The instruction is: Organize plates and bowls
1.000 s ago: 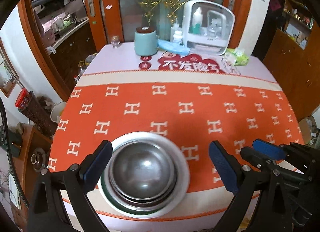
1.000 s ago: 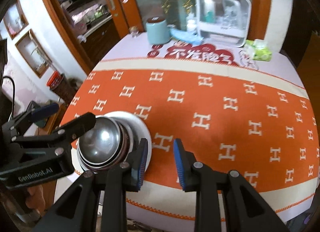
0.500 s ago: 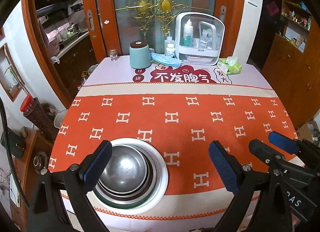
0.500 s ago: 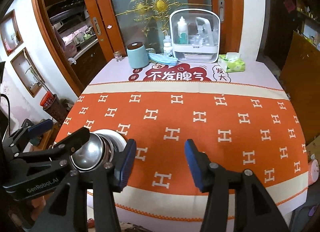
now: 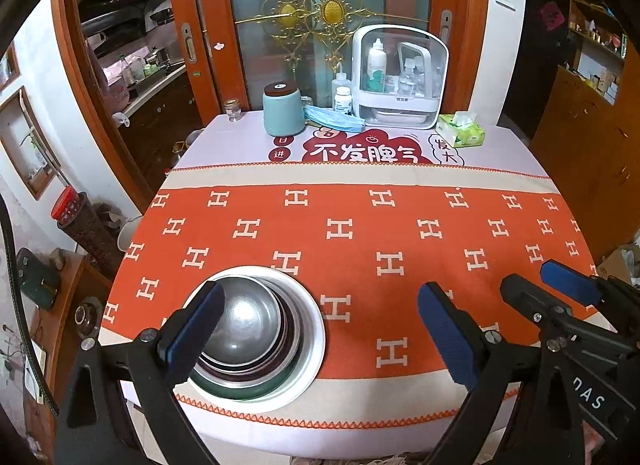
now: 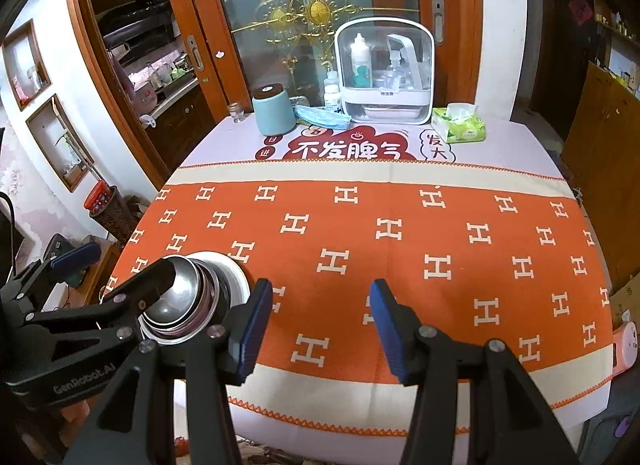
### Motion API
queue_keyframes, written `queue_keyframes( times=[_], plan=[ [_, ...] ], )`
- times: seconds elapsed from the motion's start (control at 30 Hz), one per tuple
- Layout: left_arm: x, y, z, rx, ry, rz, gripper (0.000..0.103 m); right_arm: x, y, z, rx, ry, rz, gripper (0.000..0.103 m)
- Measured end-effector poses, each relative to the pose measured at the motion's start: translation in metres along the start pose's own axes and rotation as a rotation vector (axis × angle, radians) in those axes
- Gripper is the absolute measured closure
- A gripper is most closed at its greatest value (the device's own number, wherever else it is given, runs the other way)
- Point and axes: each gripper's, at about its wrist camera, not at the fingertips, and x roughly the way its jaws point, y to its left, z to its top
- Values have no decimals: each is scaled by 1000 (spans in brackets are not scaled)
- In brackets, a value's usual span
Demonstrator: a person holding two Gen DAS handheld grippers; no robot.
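Covering most of both views, the tabletop (image 5: 360,233) wears an orange cloth, and the task's things sit at its near left edge: a white plate (image 5: 308,349) carrying a nest of steel bowls (image 5: 244,325) turned upside down, domes up, with a green rim just showing beneath them. No other plates or bowls lie loose on the cloth, so the stacking step looks finished and both tools seem to be clear of it. The left gripper (image 5: 320,331) hangs spread wide above the stack, pads touching nothing. The right gripper (image 6: 316,325) has just been opening and now stands apart over bare cloth beside the plate, nothing between its pads. Any next move would call only for a check that the stack sits steady. At the far edge, a clear storage case (image 5: 400,77) holds bottles, next to a teal canister (image 5: 282,111) and a tissue pack (image 5: 460,131).
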Motion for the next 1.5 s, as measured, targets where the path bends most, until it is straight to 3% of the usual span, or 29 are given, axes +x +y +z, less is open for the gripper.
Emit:
queue_keyframes(
  times=[1.5],
  plan=[
    [-11,-17,-9,14,-7,-17,6,-15,-16,-6,19,-27,6,52]
  ],
)
